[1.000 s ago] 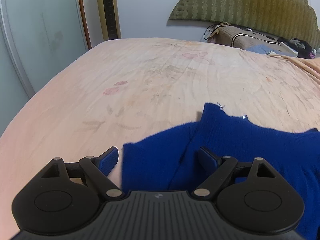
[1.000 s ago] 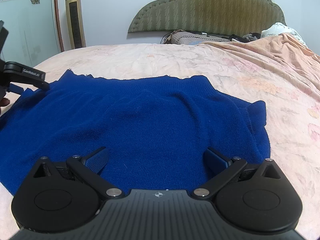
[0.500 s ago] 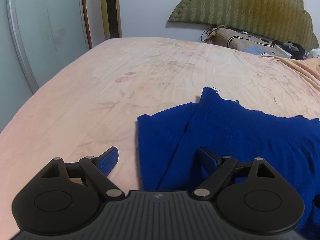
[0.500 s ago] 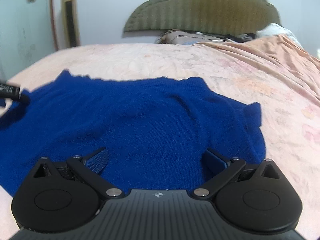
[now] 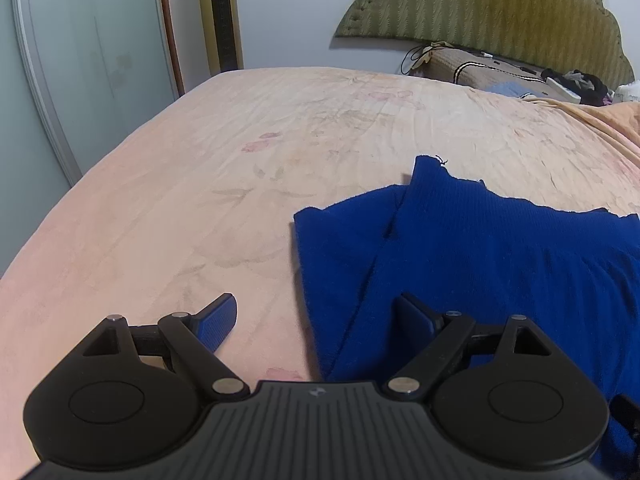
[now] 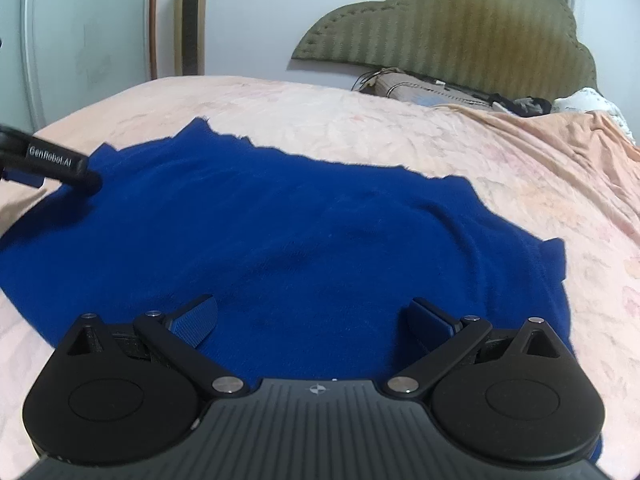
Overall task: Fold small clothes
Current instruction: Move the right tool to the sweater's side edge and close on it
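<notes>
Wide peach bedsheet with faded floral print point(image 5: 248, 168), creased all over. At the far end, olive-green scalloped padded headboard point(image 5: 480, 4) against the pale wall. Just below, brown pillow with striped trim point(image 5: 472, 66), dark cables across it. Tall gold tower fan point(image 6: 190, 20) upright beside frosted glass sliding door point(image 5: 80, 52).

A deep-blue knitted garment point(image 6: 312, 240), soft, matt and ribbed at its edge, lies on my bed's pale peach cloth cover point(image 5: 200, 200), faintly creased. My matt black plastic left gripper point(image 5: 316, 320) bears ridged blue pads and shiny metal pins.
</notes>
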`<state>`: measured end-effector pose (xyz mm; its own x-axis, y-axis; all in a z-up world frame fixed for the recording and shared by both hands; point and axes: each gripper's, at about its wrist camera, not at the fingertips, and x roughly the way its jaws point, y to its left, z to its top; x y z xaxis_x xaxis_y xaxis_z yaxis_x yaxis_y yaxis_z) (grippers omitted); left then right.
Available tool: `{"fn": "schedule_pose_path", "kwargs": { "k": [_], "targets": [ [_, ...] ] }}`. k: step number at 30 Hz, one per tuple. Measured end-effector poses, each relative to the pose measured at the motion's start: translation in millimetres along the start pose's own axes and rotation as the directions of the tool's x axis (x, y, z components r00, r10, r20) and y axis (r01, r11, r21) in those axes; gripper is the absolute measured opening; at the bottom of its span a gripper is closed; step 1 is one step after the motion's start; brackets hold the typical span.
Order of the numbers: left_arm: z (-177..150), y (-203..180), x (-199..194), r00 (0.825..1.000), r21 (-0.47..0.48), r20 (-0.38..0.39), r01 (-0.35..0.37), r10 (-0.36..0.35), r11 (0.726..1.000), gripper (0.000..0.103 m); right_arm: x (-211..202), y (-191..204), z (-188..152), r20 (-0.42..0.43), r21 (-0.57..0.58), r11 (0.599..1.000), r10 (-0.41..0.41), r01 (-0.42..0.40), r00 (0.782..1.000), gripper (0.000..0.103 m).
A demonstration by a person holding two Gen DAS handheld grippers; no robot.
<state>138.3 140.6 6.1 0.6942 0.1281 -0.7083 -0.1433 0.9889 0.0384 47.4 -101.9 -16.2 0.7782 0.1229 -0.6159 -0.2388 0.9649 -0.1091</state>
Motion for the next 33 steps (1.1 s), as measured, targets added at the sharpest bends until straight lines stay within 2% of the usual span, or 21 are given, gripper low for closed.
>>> {"fn": "schedule_pose_path", "kwargs": {
  "k": [6,13,17,22,25,28,31,33],
  "targets": [
    [2.4,1.6,-1.9,1.000,-0.004,0.002,0.005,-0.005,1.000,0.088,-19.9,24.3,7.2,0.057,-0.081,0.996,0.045,-0.040,0.997,0.102],
    [6.2,9.0,-6.5,1.000,0.003,0.012,-0.004,0.004,1.000,0.088,-38.6,63.7,8.3,0.115,-0.244,0.970,0.051,-0.022,0.992,0.102],
    [9.9,21.5,-8.1,0.999,-0.021,0.009,0.042,-0.042,0.999,0.088,-46.9,72.9,10.1,0.111,-0.250,0.967,0.085,-0.055,0.990,0.102],
    [15.6,47.7,-2.0,0.993,-0.112,-0.025,0.115,-0.119,0.987,0.088,-52.9,84.8,6.0,0.091,-0.265,0.958,0.135,-0.107,0.987,0.102],
    [17.8,65.8,8.9,0.977,-0.189,-0.060,0.191,-0.206,0.963,0.088,-56.5,97.0,1.4,0.077,-0.297,0.944,0.173,-0.144,0.982,0.102],
    [16.5,80.8,22.2,0.945,-0.265,-0.083,0.285,-0.316,0.921,0.088,-59.9,115.0,-6.8,0.083,-0.372,0.918,0.180,-0.137,0.980,0.101],
    [15.0,93.0,36.3,0.895,-0.356,-0.088,0.381,-0.437,0.853,0.088,-60.5,134.4,-14.7,0.113,-0.464,0.882,0.152,-0.083,0.982,0.100],
    [16.7,94.3,42.4,0.861,-0.372,-0.088,0.438,-0.500,0.819,0.088,-59.8,145.0,-19.5,0.128,-0.503,0.863,0.132,-0.050,0.983,0.099]
  ]
}}
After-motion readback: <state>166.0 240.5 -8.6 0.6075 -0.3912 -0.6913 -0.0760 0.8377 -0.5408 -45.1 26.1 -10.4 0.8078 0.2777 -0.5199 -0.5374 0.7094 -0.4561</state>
